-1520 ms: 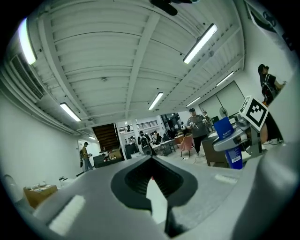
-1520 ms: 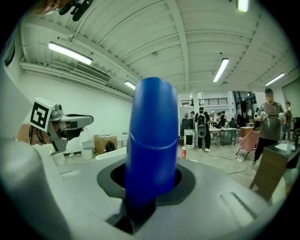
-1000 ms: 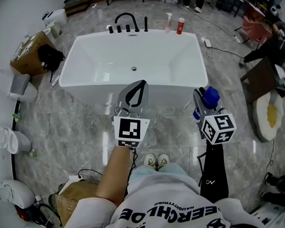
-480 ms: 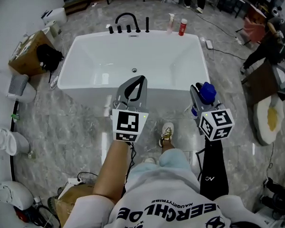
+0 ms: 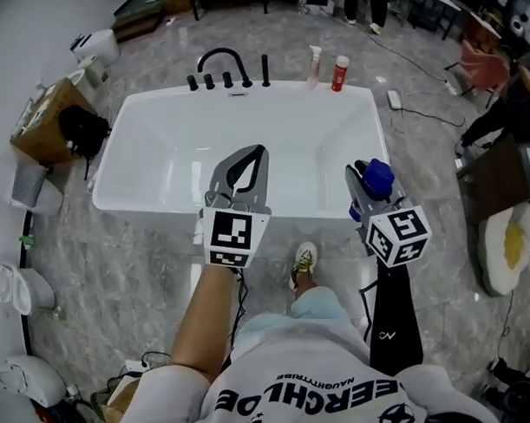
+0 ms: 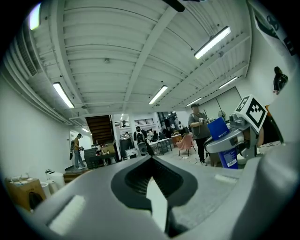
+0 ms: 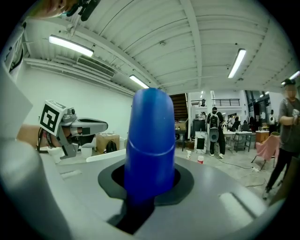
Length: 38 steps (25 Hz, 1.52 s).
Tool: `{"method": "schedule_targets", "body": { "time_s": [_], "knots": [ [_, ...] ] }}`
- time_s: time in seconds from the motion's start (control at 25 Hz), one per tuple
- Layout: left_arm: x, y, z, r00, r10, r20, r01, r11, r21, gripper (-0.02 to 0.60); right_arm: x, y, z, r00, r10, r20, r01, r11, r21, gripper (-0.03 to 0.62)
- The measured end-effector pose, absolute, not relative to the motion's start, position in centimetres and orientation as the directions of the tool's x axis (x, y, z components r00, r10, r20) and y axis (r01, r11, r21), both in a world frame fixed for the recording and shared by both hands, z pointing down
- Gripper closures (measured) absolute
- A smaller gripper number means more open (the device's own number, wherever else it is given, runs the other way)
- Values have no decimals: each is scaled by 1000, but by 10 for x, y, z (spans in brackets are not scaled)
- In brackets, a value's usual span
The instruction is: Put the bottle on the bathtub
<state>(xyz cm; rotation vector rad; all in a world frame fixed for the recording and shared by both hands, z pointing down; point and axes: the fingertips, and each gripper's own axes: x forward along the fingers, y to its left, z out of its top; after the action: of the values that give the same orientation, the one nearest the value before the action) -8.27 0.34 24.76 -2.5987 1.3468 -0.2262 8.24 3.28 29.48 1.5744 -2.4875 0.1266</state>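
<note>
While you are standing at the near side of the one white bathtub (image 5: 306, 144), you are carrying two claws and a single blue bottle (image 5: 376, 178). Two more small bottles are standing at the bathtub's far edge, a clear pinkish one (image 5: 315, 62) and a red one (image 5: 338, 73) just beside it; whether they are resting on the rim or behind it you cannot tell. One black faucet (image 5: 221, 65) is rising at that same far edge, to their left. The blue bottle (image 7: 151, 140) is standing roughly upright, its long axis crossing the jaws, with the rounded cap pointing up and the body passing down through the gap. Your right claw (image 5: 366, 187) is gripping it around the body, the jaws (image 7: 149, 180) being parted only by the bottle's width and pressing on both its sides. In the head view the bottle is showing in the air over the bathtub's near right corner, not touching the rim. Your left claw (image 5: 246, 164) is hovering over the near rim with its jaws (image 6: 152, 161) brought together at the tips, and it is holding nothing.
</note>
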Motion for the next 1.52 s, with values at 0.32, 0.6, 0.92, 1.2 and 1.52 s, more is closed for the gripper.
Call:
{"method": "schedule_targets", "body": {
  "time_s": [0.32,0.6,0.92,1.2,1.52],
  "knots": [
    [-19,-169,260,562,-824,68,-797,-562,-224,581,133,-142,317,-481,-842,246,-870,493,-13,490],
    [-10,-258,284,566,-818,97,-788,-572,-227,581,118,-236,352,-535,-807,248,-839,543,-43,488],
    [-34,-333,332,595,-795,115,-767,-605,-215,581,83,-296,401,-540,-800,260,-834,551,-36,488],
    [-67,-398,370,646,-757,94,-728,-649,-222,581,39,-357,441,-580,-767,274,-803,595,-34,490],
    [-88,-462,429,676,-732,81,-714,-679,-170,581,28,-442,484,-532,-797,286,-838,545,-40,494]
  ]
}}
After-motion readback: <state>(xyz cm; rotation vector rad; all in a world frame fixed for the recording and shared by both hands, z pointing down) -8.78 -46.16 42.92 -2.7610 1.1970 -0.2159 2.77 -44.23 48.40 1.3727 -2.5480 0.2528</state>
